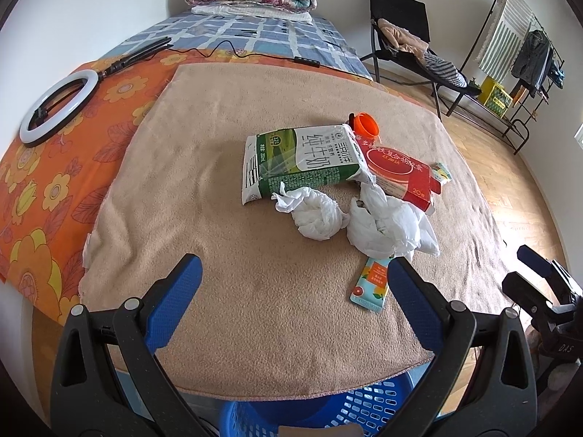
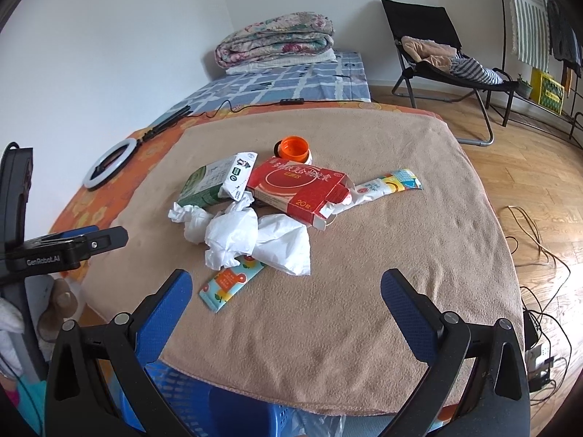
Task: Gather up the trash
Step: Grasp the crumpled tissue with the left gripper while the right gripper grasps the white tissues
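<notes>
Right wrist: two tissue wads (image 2: 251, 240), two sachets (image 2: 229, 284), two cartons (image 2: 302, 189)

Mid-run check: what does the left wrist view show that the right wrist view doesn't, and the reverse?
Left wrist only: the right gripper at its right edge, open, and the milk carton's printed front.

Right wrist only: the whole white tube beside the red box, and floor cables.

Both: tissues, orange cap, sachet, blue basket, ring light.
</notes>
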`<state>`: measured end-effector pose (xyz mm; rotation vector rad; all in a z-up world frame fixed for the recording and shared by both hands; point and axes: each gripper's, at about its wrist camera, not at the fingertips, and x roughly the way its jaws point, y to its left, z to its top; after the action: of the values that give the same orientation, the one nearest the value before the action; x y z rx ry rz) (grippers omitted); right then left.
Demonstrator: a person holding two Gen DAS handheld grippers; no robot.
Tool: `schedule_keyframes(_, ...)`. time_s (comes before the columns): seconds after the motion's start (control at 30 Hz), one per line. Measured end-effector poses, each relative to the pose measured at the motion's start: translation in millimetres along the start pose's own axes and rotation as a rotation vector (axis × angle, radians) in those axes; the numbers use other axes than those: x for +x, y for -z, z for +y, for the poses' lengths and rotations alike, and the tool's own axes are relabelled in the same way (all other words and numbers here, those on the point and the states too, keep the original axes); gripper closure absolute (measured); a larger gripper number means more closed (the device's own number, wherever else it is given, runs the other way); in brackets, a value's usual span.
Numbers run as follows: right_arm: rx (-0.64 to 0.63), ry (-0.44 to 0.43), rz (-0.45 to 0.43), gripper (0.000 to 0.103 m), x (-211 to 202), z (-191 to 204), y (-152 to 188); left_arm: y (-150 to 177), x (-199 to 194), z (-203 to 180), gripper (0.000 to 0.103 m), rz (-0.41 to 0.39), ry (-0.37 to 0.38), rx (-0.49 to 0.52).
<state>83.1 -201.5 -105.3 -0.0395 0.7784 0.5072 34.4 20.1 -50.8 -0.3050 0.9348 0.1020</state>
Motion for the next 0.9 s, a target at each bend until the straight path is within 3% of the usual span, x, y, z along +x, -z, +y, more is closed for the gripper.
schedule_keyframes(0.23, -0.018, -0.026, 0.029, 0.001, 7.2, 3.8, -3.4, -24.4, 17.3, 2.1, 0.002, 0.050, 0.043, -0.041)
schedule_keyframes(0.3, -0.025, -0.035, 0.046, 0.001, 12.3, 5.1, -4.9, -31.5, 24.6, 4.7, 0.009, 0.068, 0.051, -0.061)
schedule_keyframes(0.43, -0.020, -0.090, 0.081, 0.001, 26.6, 7.6, -11.4, -41.8, 39.6, 12.9, 0.015, 0.107, 0.084, -0.119)
schedule_keyframes(0.7, -0.141, -0.123, 0.110, 0.012, 60.9, 36.0, -25.6, -54.2, 69.5, 19.6, 0.028, 0.159, 0.113, -0.188)
schedule_keyframes(0.9, -0.185, -0.117, 0.158, 0.017, 87.4, 48.0, -23.9, -59.2, 89.6, 19.7, 0.029, 0.192, 0.125, -0.216)
